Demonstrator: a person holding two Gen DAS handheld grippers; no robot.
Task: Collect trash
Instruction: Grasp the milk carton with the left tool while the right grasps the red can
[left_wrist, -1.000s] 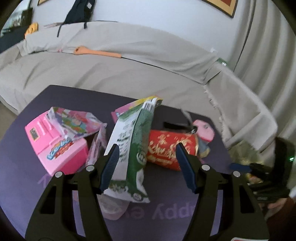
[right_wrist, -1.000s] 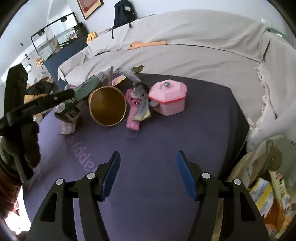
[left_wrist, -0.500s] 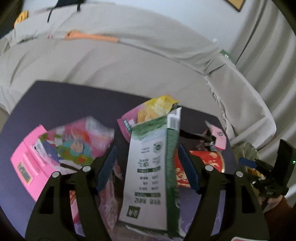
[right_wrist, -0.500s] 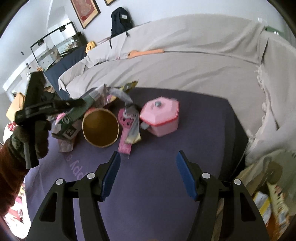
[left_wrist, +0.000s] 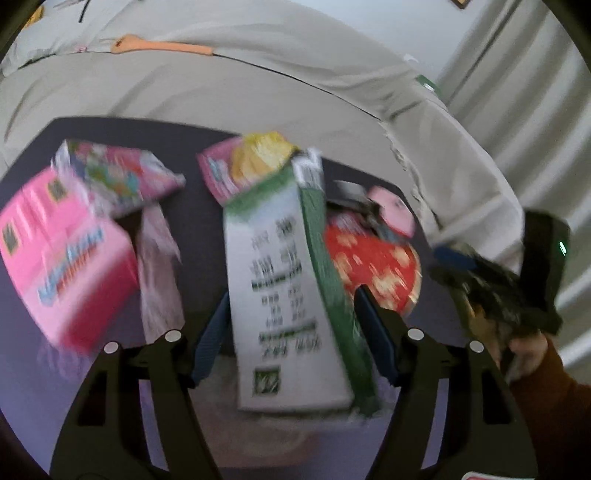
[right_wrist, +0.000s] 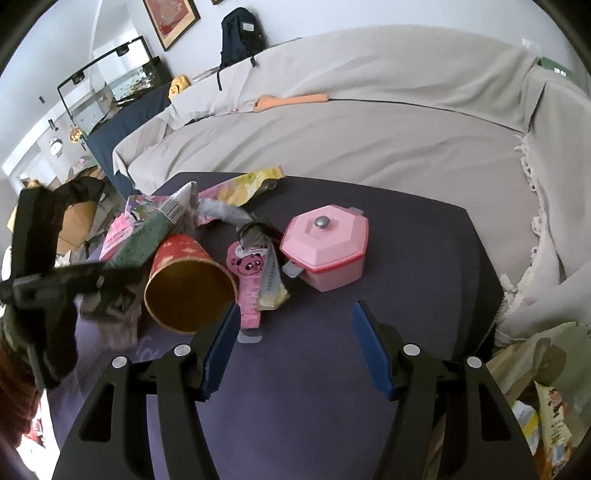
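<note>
Left wrist view, blurred: a green-and-white printed paper carton (left_wrist: 291, 295) is seen standing between the spread blue fingers of the left gripper (left_wrist: 291, 332); whether the pads touch it cannot be told. Left of the fingers, a glossy pink plastic toy box (left_wrist: 70, 258) and a crumpled pink foil wrapper (left_wrist: 122, 177) are shown, neither clear in the other view. Right of the carton, a red cylindrical paper cup with gold print (left_wrist: 373, 266) is recorded lying on its side.

Right wrist view, sharp: the right gripper (right_wrist: 295, 347) is held with fingers spread, nothing between them, over the dark purple matte worktop (right_wrist: 369, 406). Ahead of the fingers, a pink hexagonal plastic pot with lid and grey knob (right_wrist: 328, 247) is shown, unseen from the left.
</note>
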